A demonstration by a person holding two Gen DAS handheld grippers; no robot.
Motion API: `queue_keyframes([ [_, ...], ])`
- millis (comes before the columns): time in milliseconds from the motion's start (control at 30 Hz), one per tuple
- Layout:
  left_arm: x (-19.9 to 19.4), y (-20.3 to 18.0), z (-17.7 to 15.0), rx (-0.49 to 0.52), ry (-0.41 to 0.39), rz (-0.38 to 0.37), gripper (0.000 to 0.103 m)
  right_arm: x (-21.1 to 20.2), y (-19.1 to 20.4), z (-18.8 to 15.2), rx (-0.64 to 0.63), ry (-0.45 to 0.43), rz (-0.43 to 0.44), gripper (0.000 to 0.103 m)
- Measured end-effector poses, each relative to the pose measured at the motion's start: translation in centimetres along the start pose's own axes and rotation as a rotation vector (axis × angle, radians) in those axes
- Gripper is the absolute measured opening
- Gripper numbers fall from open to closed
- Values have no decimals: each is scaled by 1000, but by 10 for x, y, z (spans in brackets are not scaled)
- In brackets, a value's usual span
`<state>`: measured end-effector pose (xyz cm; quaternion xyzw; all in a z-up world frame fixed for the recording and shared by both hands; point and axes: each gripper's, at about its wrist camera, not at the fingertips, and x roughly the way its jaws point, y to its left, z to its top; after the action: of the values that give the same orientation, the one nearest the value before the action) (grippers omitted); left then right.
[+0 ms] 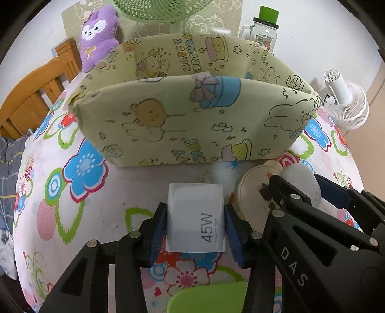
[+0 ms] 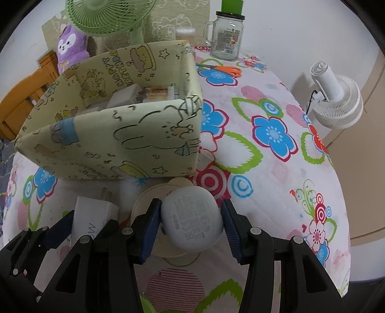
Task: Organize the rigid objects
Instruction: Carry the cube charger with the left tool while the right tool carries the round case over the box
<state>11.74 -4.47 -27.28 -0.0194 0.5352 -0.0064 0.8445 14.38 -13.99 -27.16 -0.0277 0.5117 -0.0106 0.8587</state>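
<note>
My left gripper [image 1: 196,222] is shut on a white 45W charger [image 1: 196,216], held just above the flowered tablecloth in front of the yellow cartoon-print fabric box [image 1: 192,120]. My right gripper [image 2: 191,222] is shut on a white Redmi earbud case [image 2: 192,221], right beside the left gripper and above a round cream coaster-like object [image 2: 154,195]. The charger also shows in the right wrist view [image 2: 91,216]. The box [image 2: 120,134] holds several white adapters [image 2: 144,95].
A green fan [image 2: 105,16], purple plush [image 2: 69,48], glass mug jar with green lid [image 2: 226,36] and orange scissors [image 2: 223,69] stand behind and right of the box. A white fan [image 2: 334,96] stands off the table's right edge. A wooden chair [image 1: 36,86] is left.
</note>
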Motion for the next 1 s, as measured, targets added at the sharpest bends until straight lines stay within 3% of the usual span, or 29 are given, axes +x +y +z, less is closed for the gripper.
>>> queue_keyframes([
  [1000, -74, 7, -12, -31, -80, 18, 48, -77, 9, -10, -9, -77, 21, 54],
])
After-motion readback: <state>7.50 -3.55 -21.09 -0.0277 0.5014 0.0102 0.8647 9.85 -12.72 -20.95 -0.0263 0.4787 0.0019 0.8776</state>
